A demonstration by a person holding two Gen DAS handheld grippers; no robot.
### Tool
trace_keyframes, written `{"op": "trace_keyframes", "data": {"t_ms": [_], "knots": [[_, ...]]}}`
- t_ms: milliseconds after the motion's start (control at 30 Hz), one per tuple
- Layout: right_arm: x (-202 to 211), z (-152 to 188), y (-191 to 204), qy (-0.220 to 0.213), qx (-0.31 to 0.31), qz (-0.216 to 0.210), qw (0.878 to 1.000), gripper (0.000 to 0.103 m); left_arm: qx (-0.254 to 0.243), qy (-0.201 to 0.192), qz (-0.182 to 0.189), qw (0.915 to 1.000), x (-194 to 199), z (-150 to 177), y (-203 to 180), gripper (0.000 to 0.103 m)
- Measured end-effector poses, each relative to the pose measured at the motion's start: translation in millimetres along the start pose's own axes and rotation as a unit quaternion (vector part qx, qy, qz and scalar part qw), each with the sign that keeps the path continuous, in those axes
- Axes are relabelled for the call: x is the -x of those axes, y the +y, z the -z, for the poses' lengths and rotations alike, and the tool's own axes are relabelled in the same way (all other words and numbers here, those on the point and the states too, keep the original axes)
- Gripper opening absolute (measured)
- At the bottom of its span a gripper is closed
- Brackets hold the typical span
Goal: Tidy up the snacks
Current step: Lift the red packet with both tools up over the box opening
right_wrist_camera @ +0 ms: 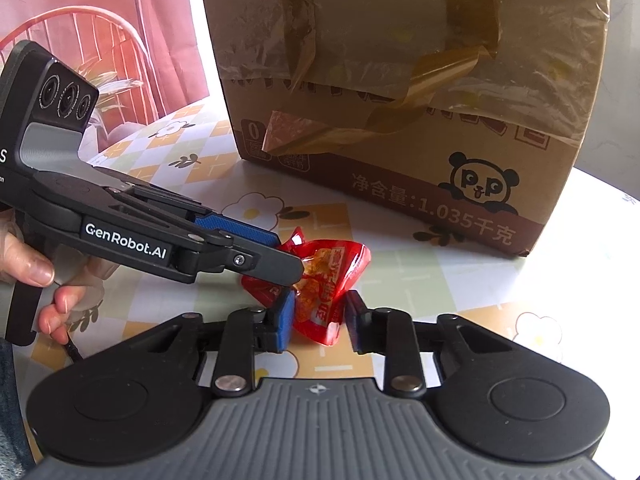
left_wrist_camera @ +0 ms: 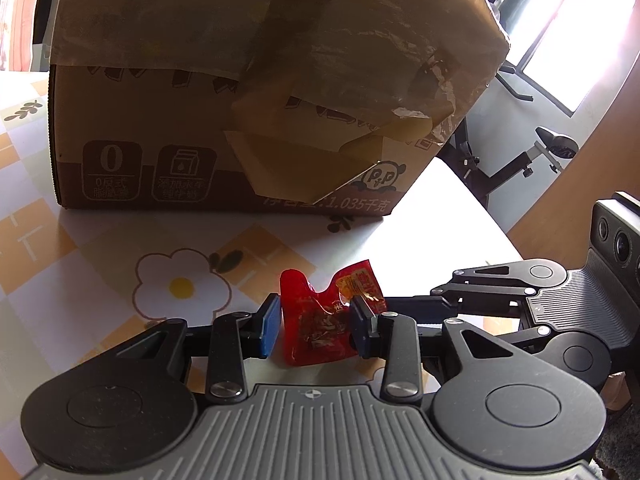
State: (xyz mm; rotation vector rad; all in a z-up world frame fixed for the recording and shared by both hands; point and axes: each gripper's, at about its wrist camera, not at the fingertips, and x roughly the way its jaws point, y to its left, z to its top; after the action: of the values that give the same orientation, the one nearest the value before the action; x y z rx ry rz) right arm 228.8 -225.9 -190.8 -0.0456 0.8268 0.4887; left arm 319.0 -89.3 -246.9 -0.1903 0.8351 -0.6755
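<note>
Two hand-held grippers met over one red snack packet [right_wrist_camera: 320, 292] lying on the bench [right_wrist_camera: 460, 292], just in front of the taped cardboard box [right_wrist_camera: 400, 92] toward the bench's right edge. The left hand-held gripper [left_wrist_camera: 314, 330] stood clamped on the packet's crumpled end; the right hand-held gripper [right_wrist_camera: 320, 322] sat with its jaws drawn close around the other end, one pad seemingly just clear. With both pulling, the thin wrapper might tear or slip free.
</note>
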Motion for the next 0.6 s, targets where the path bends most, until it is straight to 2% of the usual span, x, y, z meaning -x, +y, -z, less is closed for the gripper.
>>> {"op": "trace_keyframes", "data": {"t_ms": [233, 600], "knots": [[0, 1, 2, -0.017, -0.019, -0.004, 1.000, 0.020, 0.006, -0.015, 0.009, 0.9998, 7, -4, 2, 0.038], [7, -18, 16, -0.026, 0.009, -0.004, 1.000, 0.018, -0.003, -0.040, 0.010, 0.9991, 31, -19, 0, 0.037]]}}
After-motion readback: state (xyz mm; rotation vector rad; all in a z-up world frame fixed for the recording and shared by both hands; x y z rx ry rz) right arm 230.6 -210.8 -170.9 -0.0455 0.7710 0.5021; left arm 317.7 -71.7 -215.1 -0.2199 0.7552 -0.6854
